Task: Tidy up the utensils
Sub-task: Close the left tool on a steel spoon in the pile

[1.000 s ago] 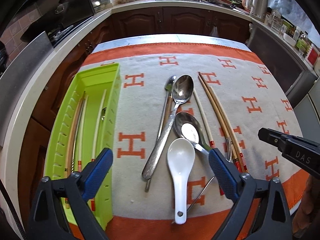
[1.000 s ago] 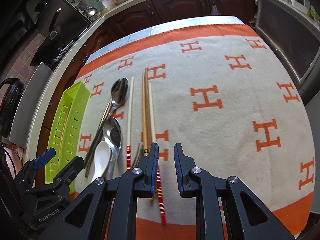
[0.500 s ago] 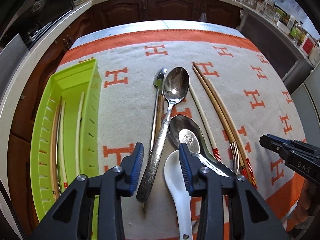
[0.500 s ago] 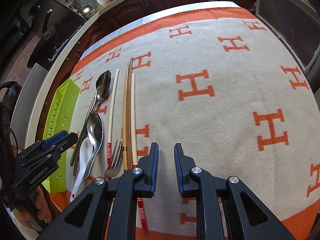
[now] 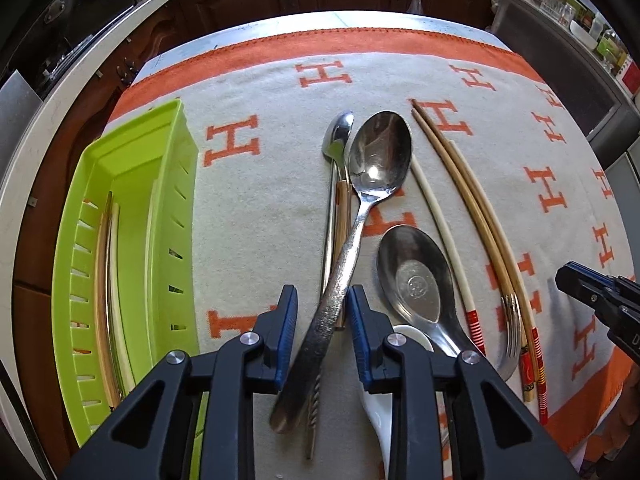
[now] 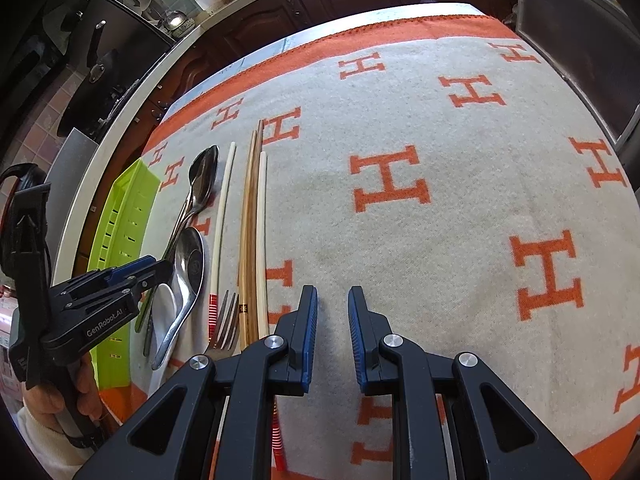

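**Closing on the big spoon's handle**

Since a second ago: sunk toward the cloth point(image 5: 280, 184) and shifted to sit astride the large spoon point(image 5: 376, 160), with the left gripper point(image 5: 322, 300) jaws just closing from a wide spread to a narrow one. Handle between the pads, seemingly not yet pinched, with a sliver of cloth showing on the left side. Right gripper point(image 6: 332, 296) jaws nearly together, empty, hanging over bare cloth just right of the chopsticks point(image 6: 250, 220).

To do well: centre on the textured handle before squeezing. Mind the slant, lying as it does across the slim spoon point(image 5: 338, 136) and a wood-handled piece beneath, and take only the top one. Lift straight up, carry left to the green tray point(image 5: 132, 208) at the cloth's left edge, well apart, and lay lengthwise beside the sticks already inside. Likely risk: dragging the pieces underneath along.

Counted, big to small:
- one cloth
- one tray
- two grippers
- four spoons on the cloth: large, metal soup spoon point(image 5: 416, 276), white ceramic spoon point(image 5: 376, 420), slim
- four chopsticks on the cloth, two brown and two pale
- one fork point(image 5: 510, 328)

Sticks in the tray: several, number unclear.
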{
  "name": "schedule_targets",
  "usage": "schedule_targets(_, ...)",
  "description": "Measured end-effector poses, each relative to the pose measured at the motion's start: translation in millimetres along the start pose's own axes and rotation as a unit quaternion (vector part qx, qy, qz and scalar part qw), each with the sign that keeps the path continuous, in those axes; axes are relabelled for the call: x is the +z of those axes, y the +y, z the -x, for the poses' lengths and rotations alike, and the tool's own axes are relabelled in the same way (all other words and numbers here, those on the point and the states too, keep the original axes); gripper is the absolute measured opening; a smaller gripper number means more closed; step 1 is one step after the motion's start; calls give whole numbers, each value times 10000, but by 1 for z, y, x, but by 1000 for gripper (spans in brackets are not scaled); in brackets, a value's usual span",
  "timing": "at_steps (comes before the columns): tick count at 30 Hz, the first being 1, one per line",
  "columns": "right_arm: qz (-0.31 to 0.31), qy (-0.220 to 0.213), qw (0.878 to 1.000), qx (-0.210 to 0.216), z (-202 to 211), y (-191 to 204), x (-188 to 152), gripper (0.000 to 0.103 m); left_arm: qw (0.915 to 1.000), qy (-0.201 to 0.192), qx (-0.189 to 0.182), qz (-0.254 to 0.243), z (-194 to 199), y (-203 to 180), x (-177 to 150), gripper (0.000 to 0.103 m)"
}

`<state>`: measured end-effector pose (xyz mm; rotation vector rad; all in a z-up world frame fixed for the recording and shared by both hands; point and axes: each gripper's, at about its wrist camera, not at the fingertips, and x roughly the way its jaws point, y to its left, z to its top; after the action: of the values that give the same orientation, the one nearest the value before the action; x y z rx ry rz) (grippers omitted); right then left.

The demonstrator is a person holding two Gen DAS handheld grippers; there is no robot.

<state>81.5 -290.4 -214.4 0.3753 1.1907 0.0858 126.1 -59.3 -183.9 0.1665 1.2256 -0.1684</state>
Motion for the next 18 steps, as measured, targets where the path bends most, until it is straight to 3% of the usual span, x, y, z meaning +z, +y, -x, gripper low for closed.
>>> schedule_targets(10, -14, -16, 10000, 37, 0, -1, 1, 16, 9999, -134, 53, 13, -9, -5, 22, 24)
schedule_targets(11, -18, -17, 10000, 45, 1, -2, 1, 16, 9998, -161, 64, -11, -10, -7, 24, 23)
schedule_targets(12, -20, -20, 10000, 51, 1, -3, 1, 16, 9998, -176, 24, -22, -10, -9, 25, 14)
schedule_targets(18, -17, -24, 10000, 53, 0, -2, 1, 16, 9992, -189, -116, 317, -6, -2, 24, 11)
